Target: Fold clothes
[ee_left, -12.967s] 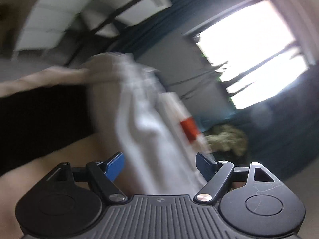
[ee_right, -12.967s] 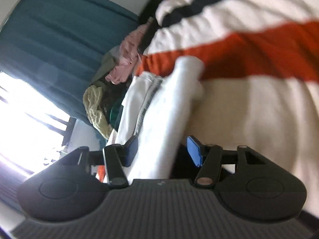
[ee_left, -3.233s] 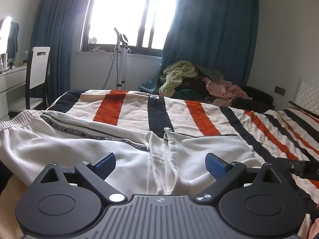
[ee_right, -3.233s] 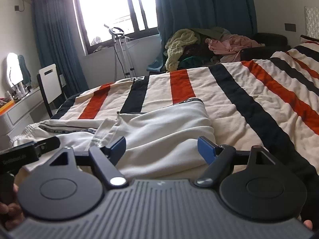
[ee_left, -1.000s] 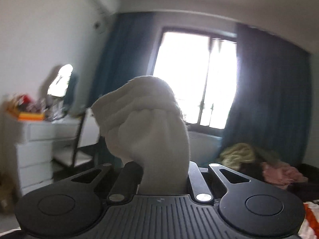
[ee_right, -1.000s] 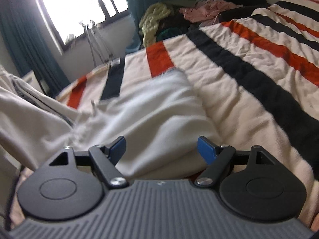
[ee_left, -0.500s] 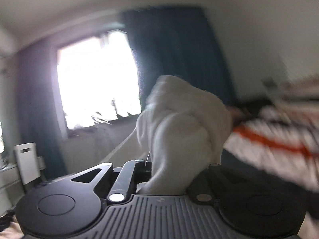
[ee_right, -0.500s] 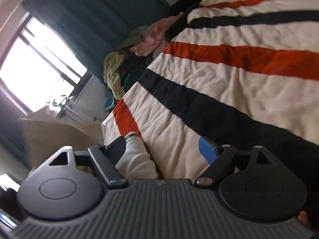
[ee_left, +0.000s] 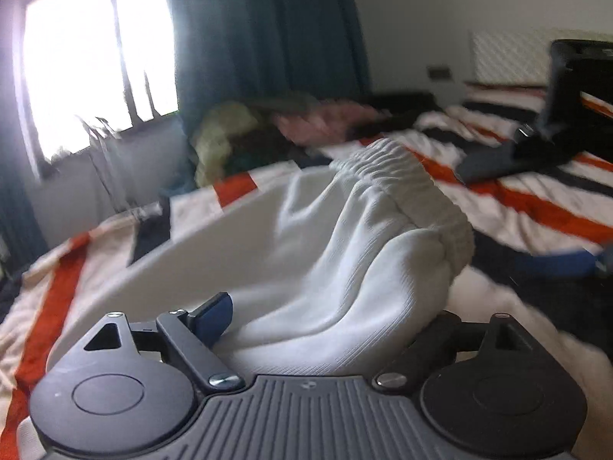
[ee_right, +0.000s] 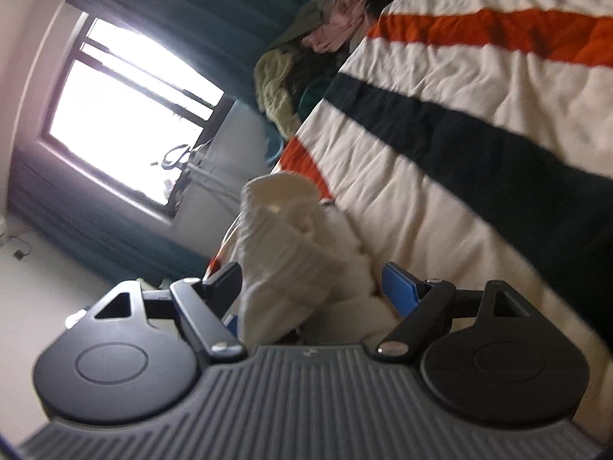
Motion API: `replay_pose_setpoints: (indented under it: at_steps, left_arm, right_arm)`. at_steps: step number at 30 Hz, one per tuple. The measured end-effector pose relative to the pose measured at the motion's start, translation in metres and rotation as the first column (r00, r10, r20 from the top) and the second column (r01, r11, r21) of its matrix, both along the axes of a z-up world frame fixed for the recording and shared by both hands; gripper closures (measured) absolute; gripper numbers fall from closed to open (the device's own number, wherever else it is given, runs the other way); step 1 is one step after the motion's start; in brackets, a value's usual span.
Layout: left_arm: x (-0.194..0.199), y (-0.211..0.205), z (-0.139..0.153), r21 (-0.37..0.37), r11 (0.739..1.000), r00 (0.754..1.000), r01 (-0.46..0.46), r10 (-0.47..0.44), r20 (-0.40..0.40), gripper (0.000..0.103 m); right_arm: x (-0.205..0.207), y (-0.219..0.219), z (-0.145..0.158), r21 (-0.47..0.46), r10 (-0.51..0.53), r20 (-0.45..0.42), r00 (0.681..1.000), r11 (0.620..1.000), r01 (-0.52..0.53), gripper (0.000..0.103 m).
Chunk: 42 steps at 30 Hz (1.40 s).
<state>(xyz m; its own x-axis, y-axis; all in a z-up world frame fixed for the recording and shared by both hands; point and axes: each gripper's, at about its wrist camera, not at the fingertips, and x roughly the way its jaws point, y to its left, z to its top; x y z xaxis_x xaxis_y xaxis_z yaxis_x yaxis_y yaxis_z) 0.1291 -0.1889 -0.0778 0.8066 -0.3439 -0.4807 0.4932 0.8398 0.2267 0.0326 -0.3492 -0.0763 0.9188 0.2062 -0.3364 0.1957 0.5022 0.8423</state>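
White sweatpants [ee_left: 345, 253] lie bunched on a striped bedspread [ee_left: 536, 207] of cream, orange and black bands, their ribbed elastic waistband [ee_left: 398, 168] humped up toward the far side. Seen from the left wrist, the left claw [ee_left: 329, 314] stands wide, its jaws having just been opening; the cloth still lies heaped between them, resting against the blue pad [ee_left: 214, 312] on the left, with the other fingertip hidden under a fold. Black parts of the other handheld tool [ee_left: 555, 115] show at the upper right of that view, over the bed.

From the right wrist, the picture is rolled steeply, so the bedspread [ee_right: 479, 88] climbs up the right side. The right claw [ee_right: 314, 287] is also wide, its blue pad [ee_right: 400, 289] clear of the fabric, while a crumpled part of the sweatpants [ee_right: 291, 237] sits between the jaws and leans toward the dark finger [ee_right: 226, 280] on the left; whether it touches that finger cannot be told.

Beyond the bed, a heap of loose clothes [ee_right: 306, 57] in yellow-green, pink and dark tones lies below teal curtains [ee_left: 260, 38] and a bright window [ee_right: 126, 115].
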Motion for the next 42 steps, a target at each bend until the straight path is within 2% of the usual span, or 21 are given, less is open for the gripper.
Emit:
replay_pose_setpoints:
  at_steps: [3,5,9,14,17,18,20,21,22,24,26,28,30,32,36,38,40,42]
  left_arm:
    - [-0.009,0.030,0.004,0.064,0.998,1.000,0.028,-0.027,-0.011,0.013]
    - [-0.014,0.046,0.004,0.116,0.992,0.999,0.049,-0.049,-0.007,0.004]
    - [-0.041,0.100,-0.003,0.231,0.972,0.998,0.044,-0.055,0.041,0.004]
    - [-0.033,0.122,-0.009,0.237,0.960,0.989,-0.150,0.142,0.052,0.004]
    - [-0.023,0.135,-0.017,0.241,0.953,0.982,-0.185,0.189,0.009,0.002]
    - [-0.020,0.136,-0.020,0.247,0.950,0.981,-0.190,0.195,0.007,0.001]
    - [-0.017,0.141,-0.019,0.229,0.948,0.974,-0.221,0.224,0.016,0.000]
    - [-0.015,0.145,-0.018,0.212,0.948,0.971,-0.236,0.239,0.014,0.000]
    - [-0.013,0.149,-0.017,0.195,0.948,0.967,-0.251,0.254,0.012,0.000]
    - [-0.016,0.159,-0.011,0.146,0.949,0.959,-0.280,0.282,0.009,0.000]
    - [-0.017,0.171,-0.001,0.056,0.953,0.954,-0.297,0.298,-0.015,0.000]
    - [-0.020,0.186,0.010,-0.056,0.946,0.947,-0.320,0.317,-0.049,0.000]
    - [-0.022,0.200,0.019,-0.140,0.922,0.933,-0.360,0.355,-0.061,0.000]
    - [-0.018,0.209,0.021,-0.161,0.900,0.914,-0.405,0.399,-0.070,0.000]
    - [-0.011,0.223,0.017,-0.166,0.873,0.885,-0.459,0.435,-0.164,0.000]
    - [-0.019,0.225,0.017,-0.170,0.864,0.877,-0.474,0.446,-0.180,0.000]
    - [-0.021,0.226,0.018,-0.171,0.859,0.872,-0.482,0.453,-0.183,0.000]
    - [-0.021,0.229,0.018,-0.170,0.857,0.871,-0.486,0.458,-0.180,0.000]
  right_arm:
    - [0.002,0.003,-0.006,0.053,0.013,-0.007,1.000,0.998,-0.012,0.020]
    - [0.004,0.007,-0.011,0.086,0.024,-0.026,0.999,0.996,-0.022,0.020]
    - [0.014,0.018,-0.024,0.120,0.043,-0.077,0.996,0.992,-0.034,0.020]
    - [0.027,0.029,-0.031,0.112,0.009,-0.078,0.997,0.994,0.000,0.021]
    - [0.035,0.038,-0.029,0.065,-0.009,-0.053,0.999,0.998,0.012,0.022]
    - [0.039,0.042,-0.027,0.035,-0.007,-0.050,0.999,0.999,0.009,0.025]
    - [0.044,0.049,-0.021,-0.052,-0.020,-0.064,0.998,0.998,0.017,0.031]
    - [0.046,0.053,-0.017,-0.098,-0.029,-0.069,0.997,0.995,0.022,0.037]
    - [0.047,0.055,-0.014,-0.125,-0.036,-0.062,0.997,0.992,0.028,0.049]
    - [0.046,0.056,-0.009,-0.156,-0.046,-0.027,0.999,0.987,0.041,0.059]
    - [0.041,0.057,-0.003,-0.179,-0.047,0.037,0.998,0.982,0.053,0.065]
    - [0.037,0.059,0.001,-0.211,-0.060,0.065,0.996,0.975,0.073,0.067]
    - [0.034,0.060,0.004,-0.242,-0.075,0.087,0.993,0.966,0.094,0.067]
    - [0.031,0.062,0.006,-0.273,-0.088,0.109,0.990,0.955,0.115,0.067]
    - [0.034,0.059,-0.013,-0.290,-0.134,-0.037,0.990,0.950,0.117,0.065]
    - [0.034,0.055,-0.022,-0.263,-0.148,-0.071,0.986,0.957,0.125,0.058]
    - [0.033,0.051,-0.028,-0.246,-0.166,-0.096,0.981,0.959,0.138,0.032]
    - [0.033,0.050,-0.030,-0.247,-0.171,-0.110,0.979,0.959,0.140,0.026]
